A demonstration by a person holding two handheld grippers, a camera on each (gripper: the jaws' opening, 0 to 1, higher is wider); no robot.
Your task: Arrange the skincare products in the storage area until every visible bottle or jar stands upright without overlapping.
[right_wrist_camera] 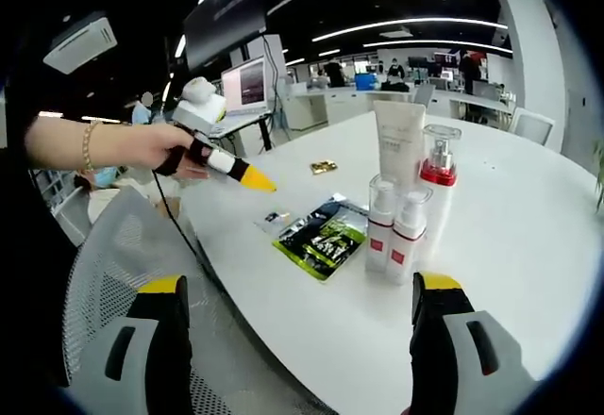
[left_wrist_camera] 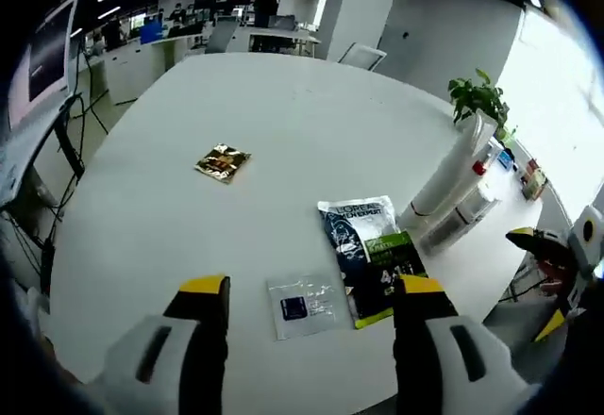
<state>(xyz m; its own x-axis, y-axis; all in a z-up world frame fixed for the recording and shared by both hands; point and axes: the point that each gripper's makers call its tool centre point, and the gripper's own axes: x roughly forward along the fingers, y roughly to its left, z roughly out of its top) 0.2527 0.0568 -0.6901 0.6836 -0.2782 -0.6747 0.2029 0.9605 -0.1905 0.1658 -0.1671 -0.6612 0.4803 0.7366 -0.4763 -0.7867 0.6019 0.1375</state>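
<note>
Skincare bottles stand clustered near the table edge, both grippers empty and apart from them.

Two small pump bottles (right_wrist_camera: 390, 236) stand touching side by side, with a taller red-collared pump bottle (right_wrist_camera: 437, 193) and a white tube (right_wrist_camera: 400, 146) just behind, all upright on the white round table (right_wrist_camera: 528, 226). They are probably light, stiff plastic with smooth, slippery walls and top-heavy caps, so a hold low on the body suits better than the pump heads. Close packing leaves little room for a jaw between them. A dark sachet packet (right_wrist_camera: 324, 233) lies flat just beside them, a small clear sachet (left_wrist_camera: 302, 307) next to it, a gold foil sachet (left_wrist_camera: 223, 162) well apart. The left gripper (left_wrist_camera: 311, 307) hangs wide open over the sachets; the right gripper (right_wrist_camera: 297, 307) is wide too, holding nothing.
</note>
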